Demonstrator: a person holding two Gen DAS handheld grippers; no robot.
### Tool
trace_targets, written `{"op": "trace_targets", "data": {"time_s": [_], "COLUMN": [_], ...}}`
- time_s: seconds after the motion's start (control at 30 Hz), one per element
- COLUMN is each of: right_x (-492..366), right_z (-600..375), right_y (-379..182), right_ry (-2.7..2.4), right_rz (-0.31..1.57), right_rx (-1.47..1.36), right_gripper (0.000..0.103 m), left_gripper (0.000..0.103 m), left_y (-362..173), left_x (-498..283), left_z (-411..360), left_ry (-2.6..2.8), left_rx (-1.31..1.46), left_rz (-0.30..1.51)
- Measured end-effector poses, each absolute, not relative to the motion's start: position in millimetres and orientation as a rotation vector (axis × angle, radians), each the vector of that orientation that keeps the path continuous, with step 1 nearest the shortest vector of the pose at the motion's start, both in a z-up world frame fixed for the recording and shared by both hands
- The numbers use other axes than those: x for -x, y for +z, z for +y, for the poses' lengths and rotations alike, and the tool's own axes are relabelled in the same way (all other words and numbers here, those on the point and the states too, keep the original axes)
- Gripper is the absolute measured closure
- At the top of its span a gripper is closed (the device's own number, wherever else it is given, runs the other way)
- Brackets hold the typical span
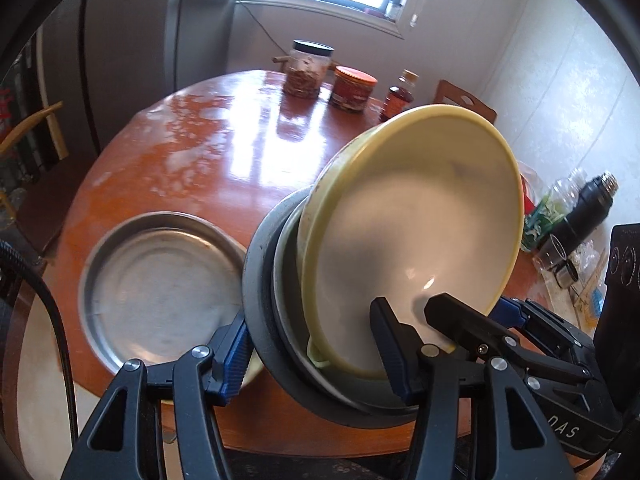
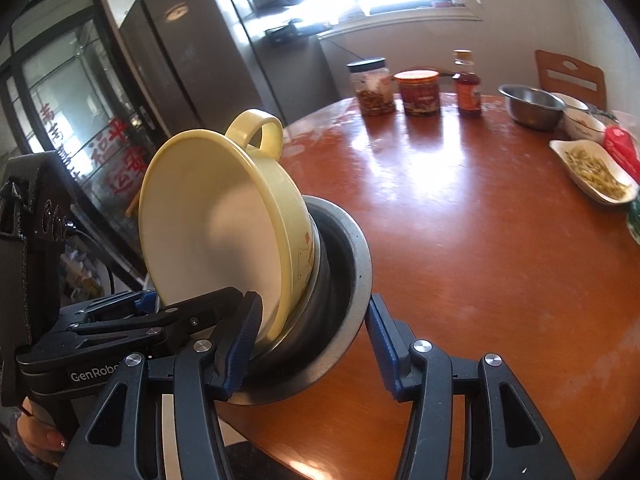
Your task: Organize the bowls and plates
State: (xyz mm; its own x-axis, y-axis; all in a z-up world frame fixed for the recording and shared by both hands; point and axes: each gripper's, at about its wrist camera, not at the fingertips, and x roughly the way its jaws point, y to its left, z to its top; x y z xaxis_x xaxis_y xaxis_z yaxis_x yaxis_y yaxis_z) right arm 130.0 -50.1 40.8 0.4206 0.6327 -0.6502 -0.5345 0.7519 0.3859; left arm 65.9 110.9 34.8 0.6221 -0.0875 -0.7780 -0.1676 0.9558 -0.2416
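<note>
Bowls: yellow bowl [image 2: 224, 216] nested in a steel bowl [image 2: 344, 280], the stack tipped on edge over the table's [image 2: 460, 240] near edge. Step: two-handed carry of the stack. Next: level it, set it by the steel plate [image 1: 160, 280]. Left gripper [image 1: 316, 356] and right gripper [image 2: 310, 348] both part-spread, each pinching the stack's rims.
</note>
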Motion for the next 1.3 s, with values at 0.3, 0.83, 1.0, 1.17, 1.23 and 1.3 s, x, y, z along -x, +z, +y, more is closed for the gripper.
{"op": "trace_targets", "data": {"time_s": [0.3,0.83,1.0,1.17,1.23,1.3], "right_x": [-135.5,-136.8,-138.5,-138.4,-137.2,-137.7], "right_z": [29.5,81.0,79.3,76.9,76.2,74.1], "right_y": [49.0,23.8,15.3,12.2,12.1,10.8], "right_ry": [0.862,0.888,0.87,0.874,0.875,0.879], "right_rz": [0.859,0.934,0.957,0.967,0.968,0.973], "right_rx": [-0.065,-0.019,-0.015,-0.021,-0.02,-0.032], "right_gripper": [0.048,0.048,0.048,0.047,0.047,0.047], "left_gripper": [0.047,0.047,0.047,0.047,0.046,0.046], "left_y": [44.9,16.2,9.8,9.8,10.0,10.9], "left_x": [-44.8,-47.9,-51.4,-53.4,-53.8,-53.9], "left_z": [174.8,209.6,204.9,204.2,203.3,201.5], "left_ry": [0.171,0.204,0.214,0.225,0.232,0.246], "left_rx": [0.349,0.337,0.31,0.3,0.297,0.281], "left_rz": [0.864,0.917,0.933,0.932,0.933,0.932]}}
